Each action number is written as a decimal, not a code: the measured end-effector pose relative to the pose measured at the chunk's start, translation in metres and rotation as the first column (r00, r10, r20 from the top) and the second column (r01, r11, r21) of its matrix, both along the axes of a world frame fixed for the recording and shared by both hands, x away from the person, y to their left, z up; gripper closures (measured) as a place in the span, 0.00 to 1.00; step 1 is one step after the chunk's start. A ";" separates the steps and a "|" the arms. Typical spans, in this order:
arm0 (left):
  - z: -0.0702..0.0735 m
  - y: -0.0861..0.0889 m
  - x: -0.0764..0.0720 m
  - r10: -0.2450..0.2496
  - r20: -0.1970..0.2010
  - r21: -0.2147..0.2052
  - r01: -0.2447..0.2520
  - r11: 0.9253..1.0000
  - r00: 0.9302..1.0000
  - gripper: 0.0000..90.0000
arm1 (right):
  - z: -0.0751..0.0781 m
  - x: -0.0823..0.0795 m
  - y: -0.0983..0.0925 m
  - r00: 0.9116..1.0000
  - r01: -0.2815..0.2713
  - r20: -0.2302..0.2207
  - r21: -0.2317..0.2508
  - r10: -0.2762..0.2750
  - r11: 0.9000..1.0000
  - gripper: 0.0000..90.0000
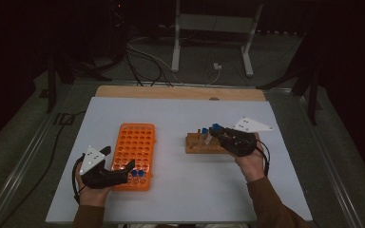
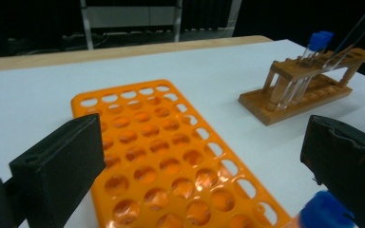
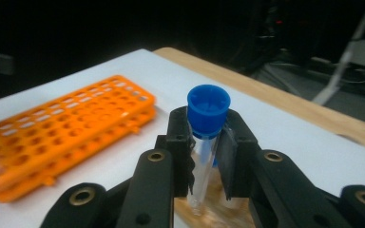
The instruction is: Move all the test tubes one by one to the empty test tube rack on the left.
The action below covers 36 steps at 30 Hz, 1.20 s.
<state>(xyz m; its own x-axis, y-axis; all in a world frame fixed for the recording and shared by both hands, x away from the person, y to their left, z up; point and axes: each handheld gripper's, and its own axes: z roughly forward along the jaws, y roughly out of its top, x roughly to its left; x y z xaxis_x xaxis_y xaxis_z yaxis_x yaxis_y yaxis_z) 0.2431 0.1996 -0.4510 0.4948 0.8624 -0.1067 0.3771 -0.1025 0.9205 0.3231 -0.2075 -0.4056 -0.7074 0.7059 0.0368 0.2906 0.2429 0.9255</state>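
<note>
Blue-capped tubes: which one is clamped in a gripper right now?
The tube above the wooden rack, pinched just under its cap by the right gripper. The other capped tubes stand free: two in the orange rack's near end, one in the wooden rack.

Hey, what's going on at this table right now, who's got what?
A person works at a white table with a gripper in each hand. The right gripper is shut on a clear blue-capped tube just above the wooden rack, where another capped tube stands. The left gripper is open, holding nothing, at the near end of the orange rack, which holds two blue-capped tubes in its near row.
</note>
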 end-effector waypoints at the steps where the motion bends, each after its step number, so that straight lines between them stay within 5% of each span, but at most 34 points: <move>1: 0.002 -0.002 0.000 -0.008 0.003 0.004 0.008 1.000 1.000 0.02 | 0.000 0.000 0.003 1.000 -0.013 -0.008 0.005 0.013 1.000 0.85; 10: 0.022 -0.031 0.000 -0.100 0.035 0.029 0.099 0.995 0.994 0.07 | -0.001 -0.001 0.036 0.995 -0.084 -0.046 -0.003 0.084 0.996 0.85; 21: 0.040 -0.070 0.004 -0.209 0.058 0.061 0.206 0.977 0.976 0.19 | 0.007 -0.003 0.069 0.983 -0.163 -0.088 0.021 0.164 0.986 0.85; 36: 0.036 -0.084 0.015 -0.302 0.029 0.093 0.298 0.950 0.953 0.70 | 0.023 -0.017 0.114 0.954 -0.288 -0.076 0.019 0.289 0.957 0.85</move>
<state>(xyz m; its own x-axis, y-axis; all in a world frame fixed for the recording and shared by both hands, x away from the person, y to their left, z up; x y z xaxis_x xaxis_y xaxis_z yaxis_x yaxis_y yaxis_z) 0.2578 0.1160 -0.4149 0.7345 0.6785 -0.0114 0.2775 -0.2850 0.9175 0.3060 -0.0938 -0.3827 -0.8758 0.4715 0.1033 0.2792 0.3202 0.9053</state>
